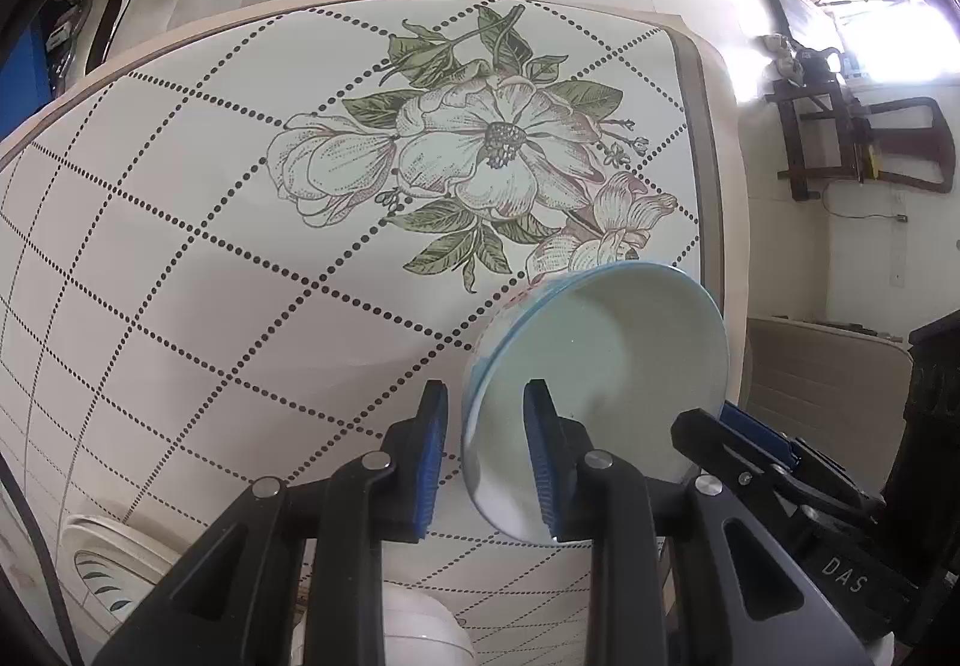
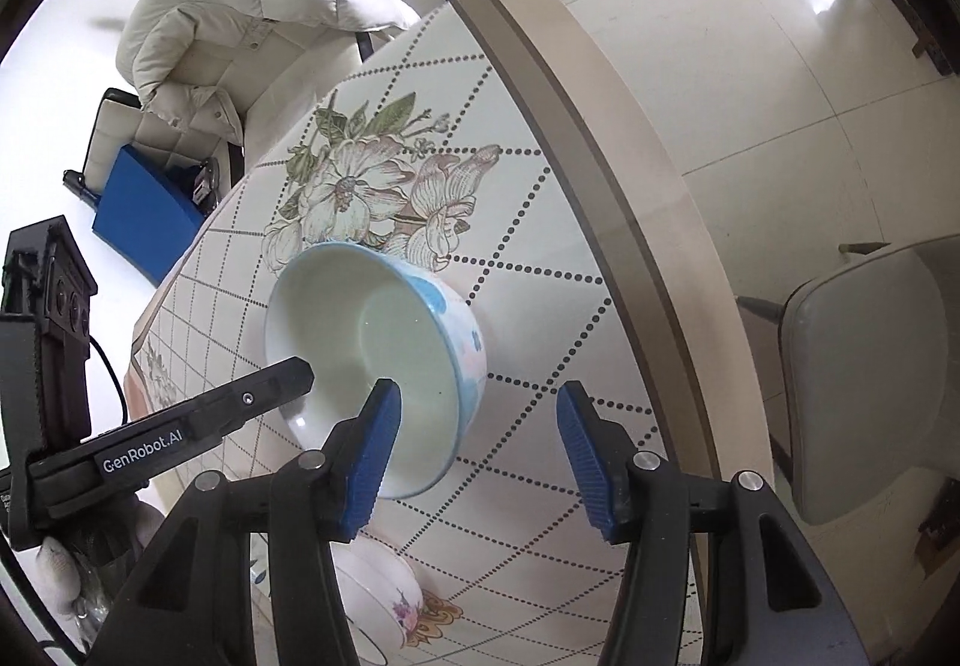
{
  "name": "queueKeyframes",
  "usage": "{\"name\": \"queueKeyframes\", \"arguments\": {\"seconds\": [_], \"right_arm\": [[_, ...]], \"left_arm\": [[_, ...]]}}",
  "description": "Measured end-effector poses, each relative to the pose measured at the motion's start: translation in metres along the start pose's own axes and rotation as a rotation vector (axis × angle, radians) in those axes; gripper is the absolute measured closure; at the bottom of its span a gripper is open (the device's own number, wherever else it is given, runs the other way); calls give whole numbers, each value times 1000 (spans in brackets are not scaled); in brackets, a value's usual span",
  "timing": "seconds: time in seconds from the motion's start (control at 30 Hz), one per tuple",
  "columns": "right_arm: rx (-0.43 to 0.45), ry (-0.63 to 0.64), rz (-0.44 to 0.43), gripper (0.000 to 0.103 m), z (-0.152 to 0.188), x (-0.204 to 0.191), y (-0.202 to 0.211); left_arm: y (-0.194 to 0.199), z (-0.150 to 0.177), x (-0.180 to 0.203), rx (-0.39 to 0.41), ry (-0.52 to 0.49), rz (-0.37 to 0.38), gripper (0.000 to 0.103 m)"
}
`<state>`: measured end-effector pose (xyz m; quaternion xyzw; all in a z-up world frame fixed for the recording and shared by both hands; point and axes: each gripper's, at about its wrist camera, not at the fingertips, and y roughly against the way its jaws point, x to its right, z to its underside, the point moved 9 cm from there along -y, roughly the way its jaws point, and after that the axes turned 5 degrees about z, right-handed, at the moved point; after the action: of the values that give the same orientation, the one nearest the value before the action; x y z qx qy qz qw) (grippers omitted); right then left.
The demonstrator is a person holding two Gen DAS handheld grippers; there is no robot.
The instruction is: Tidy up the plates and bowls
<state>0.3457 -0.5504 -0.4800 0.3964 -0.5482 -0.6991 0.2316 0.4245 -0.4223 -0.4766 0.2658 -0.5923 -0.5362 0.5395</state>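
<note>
**A:** Bowl check: the pale blue-rimmed ceramic bowl hangs tilted above the floral, dotted-grid tablecloth, near the table's right edge. My left gripper is clamped on its rim, one pad inside, one outside.

**B:** And my right gripper stands wide, one finger inside the bowl, nothing pinched.

**A:** I judge we're mid-carry. Next, I'd lower it into the white flowered bowl below, keeping it level.
</note>
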Motion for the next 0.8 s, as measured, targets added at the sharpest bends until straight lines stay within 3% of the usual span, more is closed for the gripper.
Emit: {"name": "queueKeyframes", "arguments": {"seconds": [0.1,0.17,0.2,0.23,0.57,0.8], "right_arm": [[-21,6,-9,48,-1,-3,-13],[-37,11,-19,70,-1,-7,-20],[-51,9,-21,86,0,-8,-24],[-58,3,-18,90,0,-8,-28],[-32,62,35,93,6,-19,-28],[-5,83,9,93,24,-31,-5]], "left_arm": [[-4,-4,3,22,-29,-33,86],[-6,-3,6,28,-47,-55,87],[-7,-3,7,31,-53,-62,88],[-7,-2,8,35,-56,-65,88],[1,14,6,58,-94,-93,88],[38,46,0,104,-127,-91,88]]}}
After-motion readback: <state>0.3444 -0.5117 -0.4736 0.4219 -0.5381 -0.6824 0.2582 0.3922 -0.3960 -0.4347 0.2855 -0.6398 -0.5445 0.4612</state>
